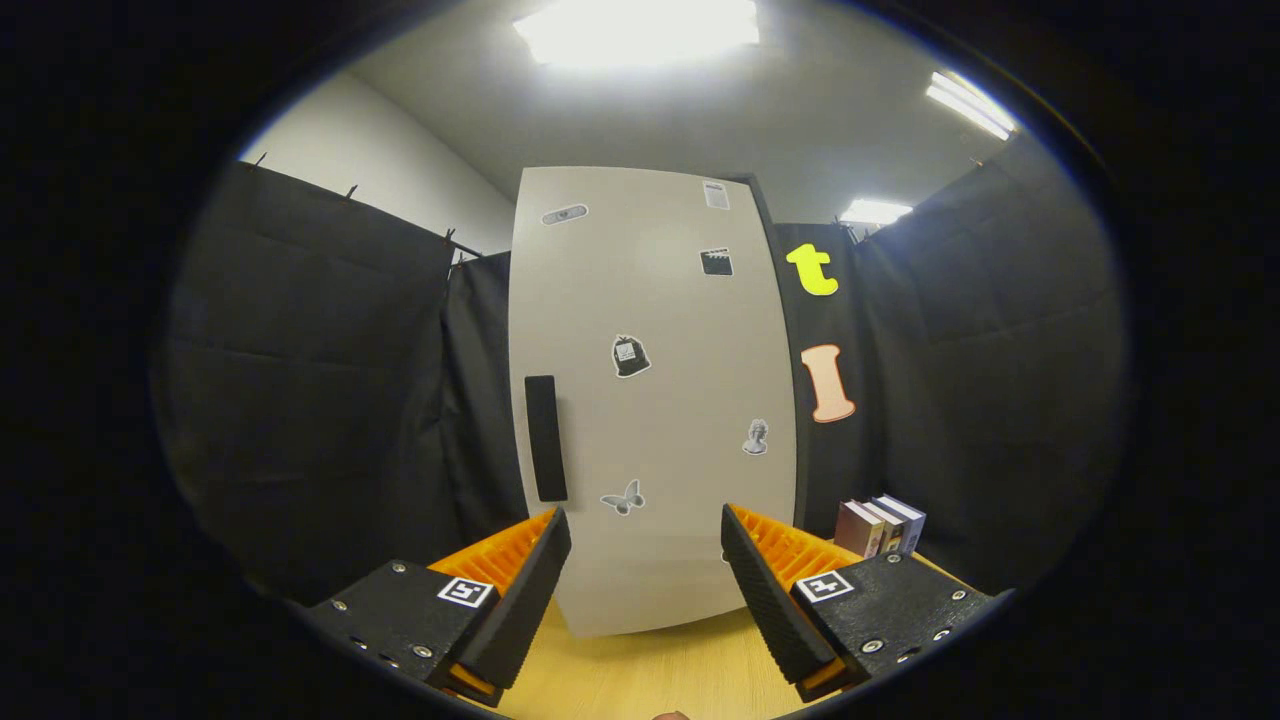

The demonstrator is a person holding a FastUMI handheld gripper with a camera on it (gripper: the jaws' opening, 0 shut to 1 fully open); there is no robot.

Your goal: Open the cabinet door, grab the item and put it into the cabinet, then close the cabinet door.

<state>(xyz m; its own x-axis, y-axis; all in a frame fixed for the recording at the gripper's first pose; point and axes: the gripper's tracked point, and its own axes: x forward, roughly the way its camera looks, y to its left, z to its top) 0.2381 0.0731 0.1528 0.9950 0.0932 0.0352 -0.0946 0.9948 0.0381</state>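
Claw fingers stand wide apart, level and pointing straight ahead at the cabinet, with nothing held between them. Each finger angles slightly inward toward its tip, and a small square marker sits on top of each finger's block. Below and between the fingers lies the pale wooden tabletop, bare in the stretch that shows.

Just ahead of the fingertips rises the cabinet, standing upright on the tabletop. Its light grey door is shut and faces the claw squarely, spanning the gap between the two fingers and more. A dark vertical handle is fixed near the door's left edge, above and just beyond the left fingertip. Several small stickers dot the door; among them a butterfly sits low near the handle, between the fingers, and a small bust figure sits above the right fingertip.

To the right, beyond the right finger and beside the cabinet, a short row of books stands upright on the tabletop, spines toward the claw; this looks like the item to be put away, though I cannot be sure. Nothing lies between the claw and the door.

Farther off, black cloth hangs on both sides behind the cabinet, and bright ceiling lights glow overhead.
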